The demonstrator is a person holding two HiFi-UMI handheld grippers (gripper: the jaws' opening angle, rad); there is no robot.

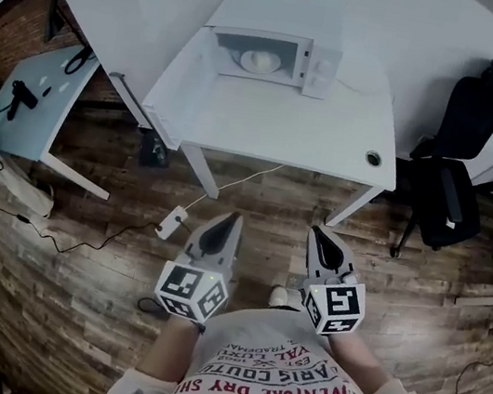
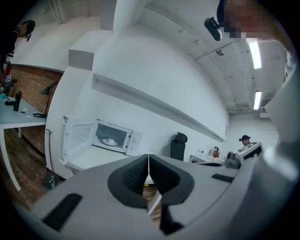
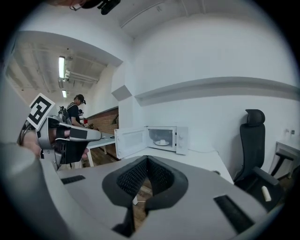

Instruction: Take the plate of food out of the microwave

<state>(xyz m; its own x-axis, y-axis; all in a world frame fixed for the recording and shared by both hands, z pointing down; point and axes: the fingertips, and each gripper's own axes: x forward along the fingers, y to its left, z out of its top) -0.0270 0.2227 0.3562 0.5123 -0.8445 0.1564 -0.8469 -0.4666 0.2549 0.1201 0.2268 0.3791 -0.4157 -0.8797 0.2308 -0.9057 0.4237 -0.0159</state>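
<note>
A white microwave [image 1: 281, 56] stands at the back of a white table [image 1: 278, 126], its door [image 1: 181, 76] swung open to the left. Inside it sits a white plate of food [image 1: 259, 61], also seen as the plate [image 2: 110, 141] in the left gripper view and the plate [image 3: 162, 142] in the right gripper view. My left gripper [image 1: 220, 228] and right gripper [image 1: 321, 242] hang over the wooden floor, well short of the table. Both are shut with nothing between the jaws.
A black office chair [image 1: 457, 153] stands right of the table. A second white table [image 1: 32, 102] with dark items is at the left. A cable and white power strip [image 1: 170, 221] lie on the floor below the microwave table. A round cable hole [image 1: 372, 158] marks the table's right corner.
</note>
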